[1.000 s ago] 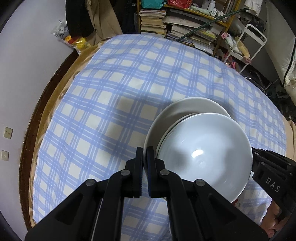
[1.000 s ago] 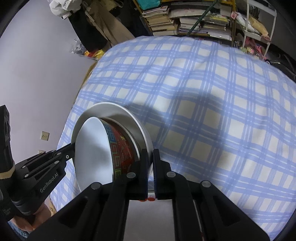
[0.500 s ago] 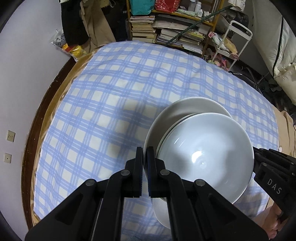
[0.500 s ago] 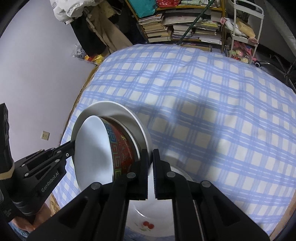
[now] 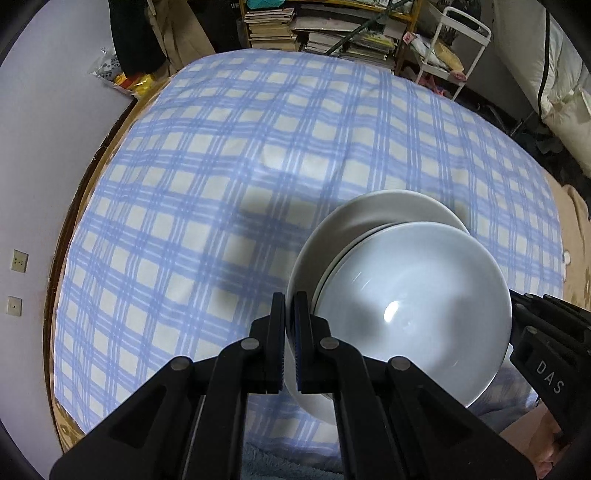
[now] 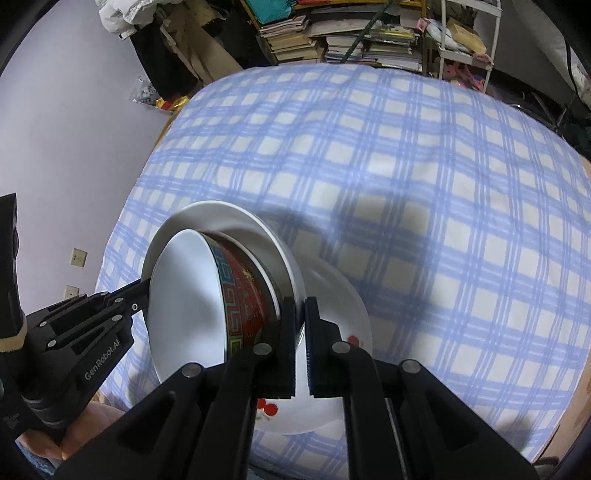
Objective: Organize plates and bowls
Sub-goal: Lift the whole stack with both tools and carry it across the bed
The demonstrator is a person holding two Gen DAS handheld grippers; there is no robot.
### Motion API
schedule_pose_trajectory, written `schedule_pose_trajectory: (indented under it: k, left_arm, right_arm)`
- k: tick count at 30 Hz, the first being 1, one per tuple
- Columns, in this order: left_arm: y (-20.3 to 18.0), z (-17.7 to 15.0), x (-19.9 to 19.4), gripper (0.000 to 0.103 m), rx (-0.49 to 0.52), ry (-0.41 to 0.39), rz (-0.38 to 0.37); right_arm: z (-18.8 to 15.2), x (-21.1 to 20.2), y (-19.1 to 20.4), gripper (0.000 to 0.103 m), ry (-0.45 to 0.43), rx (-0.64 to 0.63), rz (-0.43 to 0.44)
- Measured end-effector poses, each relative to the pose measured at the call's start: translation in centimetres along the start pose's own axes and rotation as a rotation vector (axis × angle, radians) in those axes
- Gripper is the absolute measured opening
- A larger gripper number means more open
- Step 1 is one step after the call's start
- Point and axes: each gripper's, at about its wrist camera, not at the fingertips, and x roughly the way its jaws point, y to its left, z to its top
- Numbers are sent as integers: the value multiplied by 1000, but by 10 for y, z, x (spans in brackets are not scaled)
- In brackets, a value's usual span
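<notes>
A white plate (image 5: 373, 214) carries a bowl (image 5: 413, 295) with a white inside and a red patterned outside (image 6: 243, 295); a second dish seems nested under the bowl. My left gripper (image 5: 290, 325) is shut on the plate's left rim, and my right gripper (image 6: 301, 332) is shut on its right rim (image 6: 291, 266). Together they hold the stack above the checked tablecloth (image 5: 221, 184). A second white plate with red fruit print (image 6: 343, 314) lies on the cloth below the stack in the right wrist view.
The table has a blue and white checked cloth with a wooden edge (image 5: 74, 221) at the left, close to a lilac wall. Stacked books on shelves (image 5: 332, 29) and a white trolley (image 5: 458, 48) stand beyond the far edge.
Both grippers have lifted the plate and bowl stack higher; the table looks farther away. The fruit-print plate beneath has come into the right wrist view.
</notes>
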Motion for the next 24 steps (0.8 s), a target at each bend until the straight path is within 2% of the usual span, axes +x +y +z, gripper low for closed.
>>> schedule_pose_trajectory:
  k: [13, 24]
  left_arm:
    - [-12, -27, 24, 2, 1, 56, -24]
    - [-17, -33, 21, 6, 47, 19, 0]
  right_arm:
    - [-26, 15, -18, 9, 63, 35, -26]
    - [-26, 18, -29, 9, 79, 27, 17]
